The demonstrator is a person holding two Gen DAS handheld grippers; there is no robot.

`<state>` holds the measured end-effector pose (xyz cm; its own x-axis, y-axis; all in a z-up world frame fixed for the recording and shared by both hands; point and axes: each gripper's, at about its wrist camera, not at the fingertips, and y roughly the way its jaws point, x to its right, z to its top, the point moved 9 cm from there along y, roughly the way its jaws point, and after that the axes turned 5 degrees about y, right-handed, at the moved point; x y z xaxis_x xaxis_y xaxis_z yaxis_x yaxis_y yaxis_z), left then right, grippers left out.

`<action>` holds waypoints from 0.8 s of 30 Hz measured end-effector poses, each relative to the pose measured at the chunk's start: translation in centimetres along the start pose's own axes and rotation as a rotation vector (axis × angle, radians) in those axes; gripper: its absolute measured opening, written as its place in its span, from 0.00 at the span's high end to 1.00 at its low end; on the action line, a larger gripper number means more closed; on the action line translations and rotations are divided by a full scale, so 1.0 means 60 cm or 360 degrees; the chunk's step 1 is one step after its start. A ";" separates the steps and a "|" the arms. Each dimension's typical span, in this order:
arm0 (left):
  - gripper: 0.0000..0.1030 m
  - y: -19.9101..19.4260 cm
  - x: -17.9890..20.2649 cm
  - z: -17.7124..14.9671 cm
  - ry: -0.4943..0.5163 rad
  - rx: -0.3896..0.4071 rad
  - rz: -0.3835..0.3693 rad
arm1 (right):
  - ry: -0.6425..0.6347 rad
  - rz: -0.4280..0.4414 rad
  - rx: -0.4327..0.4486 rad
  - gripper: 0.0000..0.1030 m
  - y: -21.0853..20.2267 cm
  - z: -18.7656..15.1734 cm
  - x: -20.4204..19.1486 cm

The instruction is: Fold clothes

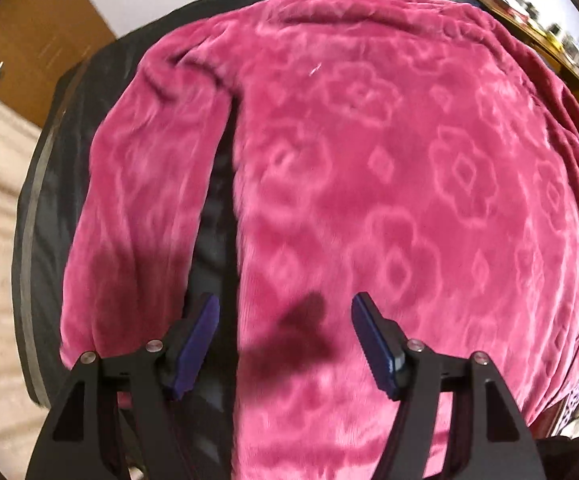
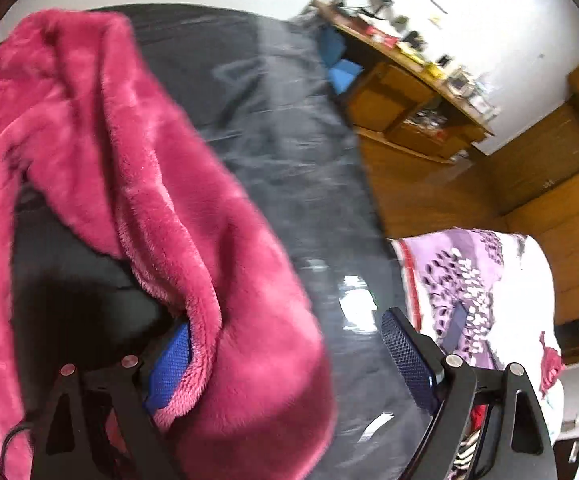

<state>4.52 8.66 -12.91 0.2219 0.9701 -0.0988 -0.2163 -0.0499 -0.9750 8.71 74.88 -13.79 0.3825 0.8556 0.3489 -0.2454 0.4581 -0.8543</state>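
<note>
Only the left wrist view shows the pink fleece garment [image 1: 369, 168] spread flat under the wide-apart left gripper [image 1: 285, 340]; the right gripper [image 2: 285, 354], jaws apart, straddles its sleeve [image 2: 193, 240].

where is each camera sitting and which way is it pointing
Left wrist: on the left gripper, looking forward and down over the pink fleece garment spread on the dark surface; both open fingers show.
Right wrist: on the right gripper, looking across that surface toward a wooden desk; open fingers show, a garment fold draped over one.
Shared: the garment, dark surface, desk.
</note>
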 end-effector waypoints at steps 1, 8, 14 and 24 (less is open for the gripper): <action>0.29 0.000 0.001 -0.010 -0.0016 -0.0003 0.0002 | 0.0001 0.0077 0.0038 0.11 -0.023 -0.001 -0.007; 0.29 0.002 0.005 -0.079 -0.0127 -0.0027 0.0012 | -0.0273 0.0875 0.0187 0.11 -0.226 -0.065 -0.162; 0.29 -0.009 0.030 -0.093 -0.0070 -0.0006 0.0043 | -0.0489 0.1385 0.0189 0.11 -0.361 -0.135 -0.261; 0.28 0.005 0.072 -0.091 -0.0105 0.0090 -0.0012 | -0.0561 0.1156 -0.0021 0.11 -0.251 -0.226 -0.386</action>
<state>10.59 11.52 -14.70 0.1608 0.9840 -0.0762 -0.2685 -0.0307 -0.9628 15.65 44.91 -14.20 -0.1727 0.9652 -0.1962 -0.3135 -0.2427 -0.9180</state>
